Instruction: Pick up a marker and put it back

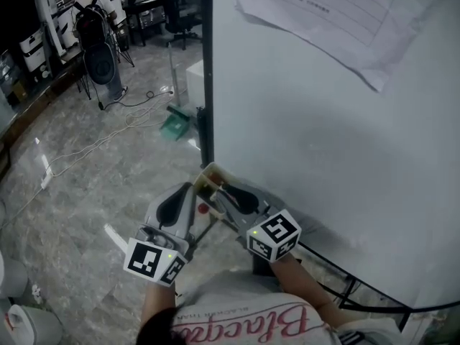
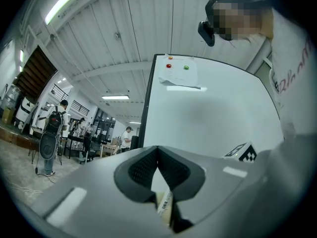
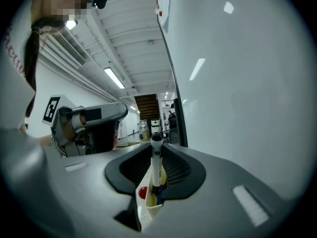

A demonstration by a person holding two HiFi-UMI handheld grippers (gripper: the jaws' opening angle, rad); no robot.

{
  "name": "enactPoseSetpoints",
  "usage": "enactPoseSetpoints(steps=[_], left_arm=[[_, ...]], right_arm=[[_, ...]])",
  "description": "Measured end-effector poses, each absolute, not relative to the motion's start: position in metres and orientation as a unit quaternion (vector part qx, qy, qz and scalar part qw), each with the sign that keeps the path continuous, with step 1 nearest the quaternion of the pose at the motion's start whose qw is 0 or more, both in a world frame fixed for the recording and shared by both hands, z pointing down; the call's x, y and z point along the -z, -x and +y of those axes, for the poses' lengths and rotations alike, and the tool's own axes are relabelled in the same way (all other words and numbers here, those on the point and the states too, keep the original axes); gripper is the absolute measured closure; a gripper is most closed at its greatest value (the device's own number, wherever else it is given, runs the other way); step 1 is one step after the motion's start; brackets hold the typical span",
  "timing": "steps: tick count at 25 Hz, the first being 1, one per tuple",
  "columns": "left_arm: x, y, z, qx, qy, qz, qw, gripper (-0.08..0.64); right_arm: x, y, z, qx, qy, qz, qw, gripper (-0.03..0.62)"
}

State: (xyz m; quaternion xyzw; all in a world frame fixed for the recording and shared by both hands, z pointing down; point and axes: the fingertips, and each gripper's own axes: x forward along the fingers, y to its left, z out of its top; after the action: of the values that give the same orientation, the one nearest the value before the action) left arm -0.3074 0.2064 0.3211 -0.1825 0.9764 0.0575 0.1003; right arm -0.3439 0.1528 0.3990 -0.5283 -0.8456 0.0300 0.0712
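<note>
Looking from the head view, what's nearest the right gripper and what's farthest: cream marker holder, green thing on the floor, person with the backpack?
1. Cream marker holder: right at the tips of the right gripper.
2. Green thing: on the floor, farther up-left.
3. Person with backpack: far, upper left.

Cool ceiling strip lights (image 2: 62, 4) give even indoor light and streak soft glare across the whiteboard (image 3: 247, 108), while the head view runs dimmer toward its dark upper-left corner and both gripper views bulge into black round edges, the marker (image 3: 156, 165) crisp against blurred grey foreground.
</note>
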Motion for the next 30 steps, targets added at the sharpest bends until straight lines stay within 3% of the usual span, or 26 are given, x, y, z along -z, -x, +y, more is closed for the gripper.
enactPoseSetpoints(steps=[16, 22, 26, 30], left_arm=[[-0.334, 0.309, 0.196, -0.063, 0.204, 0.973, 0.085, 0.560], [-0.335, 0.307, 0.191, -0.064, 0.213, 0.971, 0.082, 0.560], [-0.336, 0.308, 0.191, -0.063, 0.215, 0.971, 0.083, 0.560], [-0.337, 0.308, 0.193, -0.065, 0.211, 0.972, 0.081, 0.560]], right_arm=[[-0.436, 0.352, 0.128, -0.012, 0.484, -0.861, 0.156, 0.506], [-0.445, 0.355, 0.117, 0.007, 0.461, -0.870, 0.174, 0.465], [-0.433, 0.352, 0.113, 0.010, 0.468, -0.870, 0.151, 0.387], [-0.386, 0.348, 0.105, -0.005, 0.476, -0.876, 0.077, 0.385]])
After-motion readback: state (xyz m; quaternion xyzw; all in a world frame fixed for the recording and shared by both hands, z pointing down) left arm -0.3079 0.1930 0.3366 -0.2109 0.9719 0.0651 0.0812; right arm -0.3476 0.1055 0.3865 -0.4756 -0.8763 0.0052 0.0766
